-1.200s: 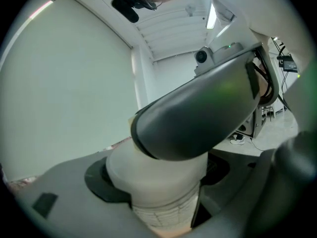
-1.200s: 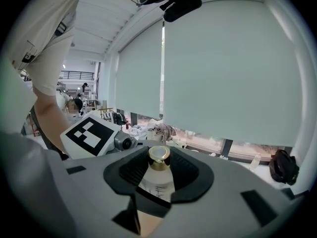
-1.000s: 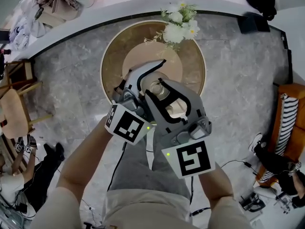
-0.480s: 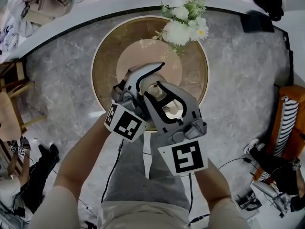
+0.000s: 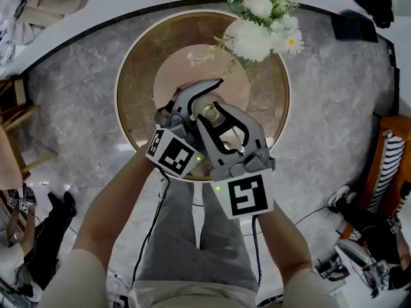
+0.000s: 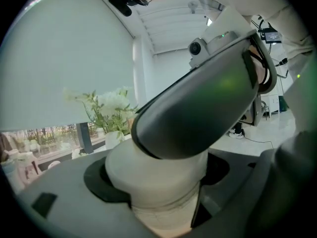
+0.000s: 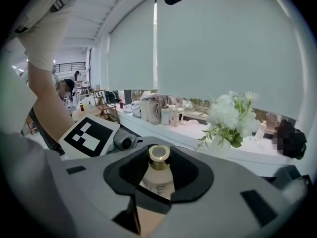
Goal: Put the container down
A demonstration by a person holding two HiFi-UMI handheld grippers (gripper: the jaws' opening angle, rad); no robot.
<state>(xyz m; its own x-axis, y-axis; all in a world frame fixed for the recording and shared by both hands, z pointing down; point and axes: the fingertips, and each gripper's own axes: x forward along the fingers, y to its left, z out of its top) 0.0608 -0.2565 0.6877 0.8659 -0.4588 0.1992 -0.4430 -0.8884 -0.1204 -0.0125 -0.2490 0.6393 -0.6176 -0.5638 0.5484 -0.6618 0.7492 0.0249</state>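
The container [image 5: 210, 113], a cream bottle with a gold cap, sits over the near half of the round wooden table [image 5: 138, 88]. We cannot tell whether its base touches the top. We see both claws clamped on it. The left gripper [image 5: 200, 101] closes on the cream body, and the right gripper [image 5: 218, 124] closes round the shoulder below the cap. One right jaw crosses directly in front of the left gripper's camera and hides the bottle's upper part there. A bunch of white flowers [image 5: 260, 24] stands on the table's far right edge, apart from the bottle. A curved white counter [image 5: 128, 11] lies beyond, and an orange chair [image 5: 392, 165] stands at the far right.
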